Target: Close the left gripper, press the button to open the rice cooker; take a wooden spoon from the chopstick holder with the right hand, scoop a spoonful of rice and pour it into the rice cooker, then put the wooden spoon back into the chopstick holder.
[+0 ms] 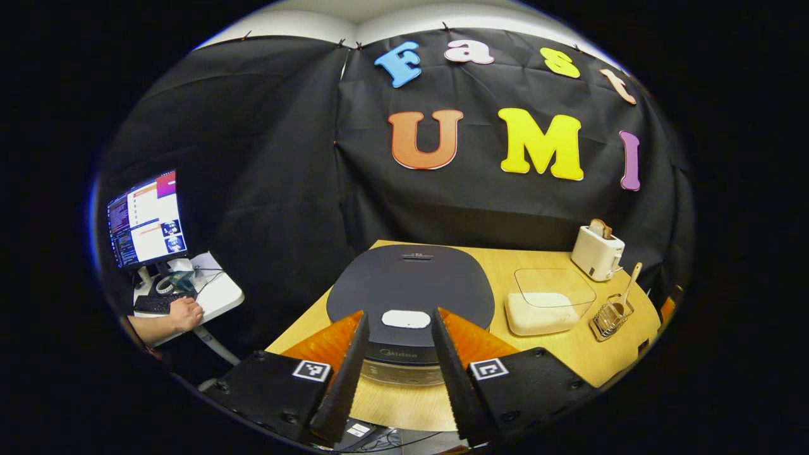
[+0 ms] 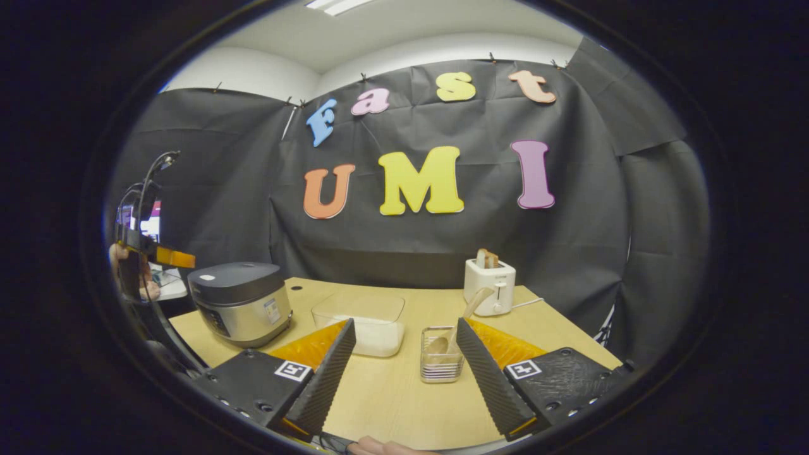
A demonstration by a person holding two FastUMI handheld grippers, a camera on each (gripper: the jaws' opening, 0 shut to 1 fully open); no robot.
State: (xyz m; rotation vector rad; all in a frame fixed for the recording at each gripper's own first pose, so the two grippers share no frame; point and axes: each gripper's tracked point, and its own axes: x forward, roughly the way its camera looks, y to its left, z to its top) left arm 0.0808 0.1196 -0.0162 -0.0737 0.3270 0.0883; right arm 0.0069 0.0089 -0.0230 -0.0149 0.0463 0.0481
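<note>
The rice cooker (image 1: 411, 284) with its dark lid down stands right in front of my left gripper (image 1: 399, 315). That gripper is open and hovers over the cooker's front, its fingers on either side of the white lid button (image 1: 406, 318). In the right gripper view the cooker (image 2: 240, 303) sits at the table's left. My right gripper (image 2: 406, 323) is open and empty above the table's near edge. Just beyond its right finger stands the wire chopstick holder (image 2: 441, 354) with the wooden spoon (image 2: 466, 309) leaning in it. The clear lidless container of rice (image 2: 366, 325) lies between cooker and holder.
A white toaster (image 2: 490, 284) with bread in it stands at the back of the wooden table (image 2: 392, 392). To the left of the table, a side desk carries a monitor (image 1: 146, 218), and a hand (image 1: 183, 314) rests on a keyboard there. Black cloth walls close in the booth.
</note>
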